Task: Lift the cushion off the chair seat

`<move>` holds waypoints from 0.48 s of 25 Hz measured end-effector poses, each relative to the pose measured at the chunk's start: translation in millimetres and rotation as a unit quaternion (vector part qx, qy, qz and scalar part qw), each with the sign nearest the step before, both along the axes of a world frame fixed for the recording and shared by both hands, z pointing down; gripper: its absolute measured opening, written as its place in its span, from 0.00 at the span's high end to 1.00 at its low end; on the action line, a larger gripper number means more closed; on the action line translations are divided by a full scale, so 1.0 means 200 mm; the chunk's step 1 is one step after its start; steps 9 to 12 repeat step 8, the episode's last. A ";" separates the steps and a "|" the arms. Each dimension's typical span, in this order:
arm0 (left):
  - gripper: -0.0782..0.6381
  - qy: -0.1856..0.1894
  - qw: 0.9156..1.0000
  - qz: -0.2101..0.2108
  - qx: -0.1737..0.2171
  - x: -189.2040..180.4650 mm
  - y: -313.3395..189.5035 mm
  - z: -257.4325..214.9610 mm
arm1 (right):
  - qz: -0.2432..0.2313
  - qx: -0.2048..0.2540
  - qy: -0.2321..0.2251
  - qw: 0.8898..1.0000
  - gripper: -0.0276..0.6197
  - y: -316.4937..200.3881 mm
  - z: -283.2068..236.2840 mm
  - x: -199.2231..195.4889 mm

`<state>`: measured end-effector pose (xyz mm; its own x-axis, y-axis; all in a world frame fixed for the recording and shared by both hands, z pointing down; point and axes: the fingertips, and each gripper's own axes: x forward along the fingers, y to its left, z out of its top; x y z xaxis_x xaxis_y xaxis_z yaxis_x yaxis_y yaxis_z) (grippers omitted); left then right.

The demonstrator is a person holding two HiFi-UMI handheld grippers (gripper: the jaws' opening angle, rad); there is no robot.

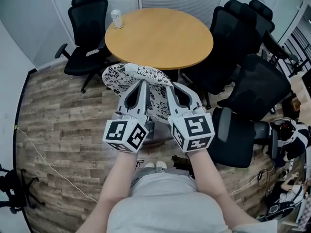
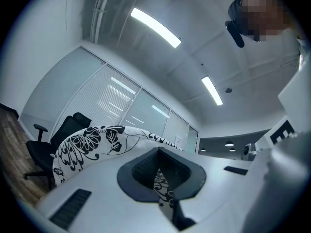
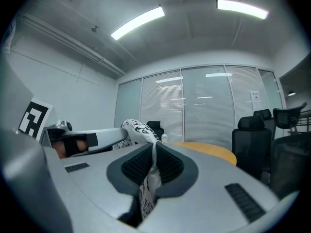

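Observation:
A white cushion (image 1: 138, 76) with a black flower print hangs in the air in front of me, near the edge of the round table. My left gripper (image 1: 141, 85) is shut on its near left edge and my right gripper (image 1: 170, 88) on its near right edge. In the left gripper view the cushion (image 2: 87, 147) arches up to the left, and a fold of it is pinched in the left gripper (image 2: 160, 178). The right gripper view shows the cloth (image 3: 138, 127) clamped in the right gripper (image 3: 154, 166). Both grippers point roughly level, side by side.
A round wooden table (image 1: 160, 35) with a cup (image 1: 116, 19) on it stands just beyond the cushion. One black office chair (image 1: 85, 38) stands at the left, and several more (image 1: 257, 86) crowd the right. Cables and bags lie on the wood floor (image 1: 58, 125).

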<state>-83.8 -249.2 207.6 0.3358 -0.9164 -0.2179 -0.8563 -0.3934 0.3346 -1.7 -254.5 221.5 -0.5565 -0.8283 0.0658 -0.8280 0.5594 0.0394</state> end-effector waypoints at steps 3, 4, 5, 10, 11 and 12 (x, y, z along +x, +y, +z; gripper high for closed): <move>0.89 0.001 1.000 0.000 0.001 -0.01 0.00 0.00 | 0.003 -0.003 0.000 1.000 0.90 0.00 0.02 -0.01; 0.89 0.002 1.000 0.001 0.001 -0.01 0.00 0.00 | 0.003 -0.003 0.001 1.000 0.90 0.00 0.02 -0.01; 0.89 0.002 1.000 0.001 0.002 -0.01 0.00 0.00 | 0.003 -0.004 0.000 1.000 0.90 0.00 0.02 -0.01; 0.89 0.002 1.000 0.002 0.002 -0.02 -0.01 0.00 | 0.004 -0.005 -0.001 1.000 0.90 -0.01 0.03 -0.02; 0.89 0.002 1.000 0.002 0.002 -0.02 -0.01 0.00 | 0.004 -0.005 -0.001 1.000 0.90 -0.01 0.03 -0.02; 0.89 0.002 1.000 0.002 0.002 -0.02 -0.01 0.00 | 0.004 -0.005 -0.001 1.000 0.90 -0.01 0.03 -0.02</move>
